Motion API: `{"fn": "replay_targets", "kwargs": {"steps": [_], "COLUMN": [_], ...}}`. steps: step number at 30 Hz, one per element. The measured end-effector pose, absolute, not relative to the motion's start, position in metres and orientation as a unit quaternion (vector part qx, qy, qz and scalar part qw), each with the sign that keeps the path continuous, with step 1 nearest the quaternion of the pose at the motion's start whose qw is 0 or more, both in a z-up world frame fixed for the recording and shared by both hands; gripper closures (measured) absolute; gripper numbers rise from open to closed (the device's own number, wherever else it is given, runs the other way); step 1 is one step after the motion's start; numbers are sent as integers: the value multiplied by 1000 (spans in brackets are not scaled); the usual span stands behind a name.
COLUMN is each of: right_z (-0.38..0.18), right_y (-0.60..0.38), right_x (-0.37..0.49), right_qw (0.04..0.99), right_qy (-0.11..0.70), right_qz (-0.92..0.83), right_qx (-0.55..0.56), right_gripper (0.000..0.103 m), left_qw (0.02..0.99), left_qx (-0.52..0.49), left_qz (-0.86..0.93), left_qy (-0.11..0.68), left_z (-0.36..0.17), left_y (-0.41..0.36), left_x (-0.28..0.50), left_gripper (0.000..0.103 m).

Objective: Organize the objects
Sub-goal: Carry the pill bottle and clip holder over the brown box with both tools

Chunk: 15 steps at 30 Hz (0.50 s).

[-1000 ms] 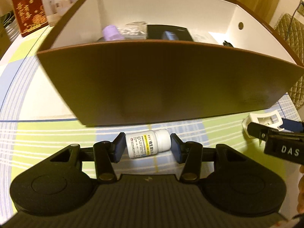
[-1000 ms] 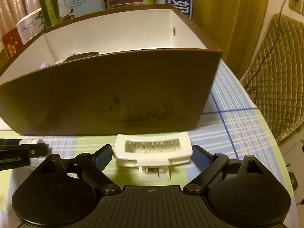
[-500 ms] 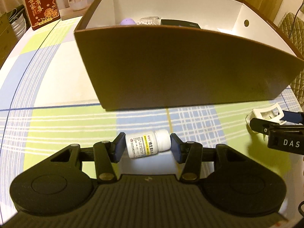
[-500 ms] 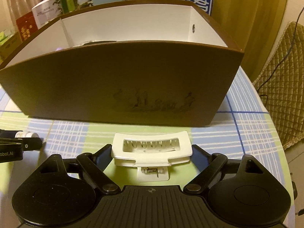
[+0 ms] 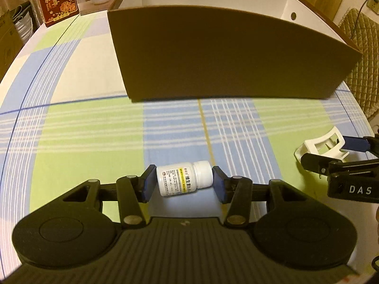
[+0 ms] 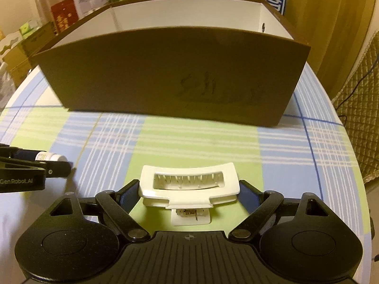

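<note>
Pill bottle (image 5: 184, 178), white with a printed label, lies sideways between the pads of the left gripper (image 5: 184, 182), clamped end to end above the tablecloth (image 5: 90, 137). From the right wrist, only its cap end shows at the far left, while the right gripper (image 6: 189, 190) closes on a white hair claw clip (image 6: 189, 184), teeth and spring visible. The left view catches that clip only edge-on at its right margin. Both views face the brown storage box (image 5: 225, 59) with a white interior; a faint drawing on its front wall shows only from the right. The cloth is checked in green, blue and white. Beyond stand a red gift box (image 5: 59, 0), printed cartons and a quilted chair (image 6: 362, 108).
</note>
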State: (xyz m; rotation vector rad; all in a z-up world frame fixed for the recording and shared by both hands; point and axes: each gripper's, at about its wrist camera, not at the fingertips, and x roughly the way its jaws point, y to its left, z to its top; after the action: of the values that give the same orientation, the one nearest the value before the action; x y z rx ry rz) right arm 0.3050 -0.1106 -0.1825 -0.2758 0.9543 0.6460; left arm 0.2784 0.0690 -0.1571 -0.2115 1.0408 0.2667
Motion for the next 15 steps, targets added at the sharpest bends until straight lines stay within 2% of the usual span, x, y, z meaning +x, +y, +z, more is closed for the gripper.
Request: {"fn": "replay_targets", "kwargs": {"steps": [15], "right_z": [-164], "right_y": [-117], "right_x": [274], "right_qw": [811], "right_qy": [445], "right_qz": [355], "right_qx": [-134], "right_gripper": [19], "left_qw": [852], "left_qx": [-109], "left_qz": [123], "left_qy": [496], "left_z": [-143], "left_y": [47], "left_x": [240], "left_gripper": [58]}}
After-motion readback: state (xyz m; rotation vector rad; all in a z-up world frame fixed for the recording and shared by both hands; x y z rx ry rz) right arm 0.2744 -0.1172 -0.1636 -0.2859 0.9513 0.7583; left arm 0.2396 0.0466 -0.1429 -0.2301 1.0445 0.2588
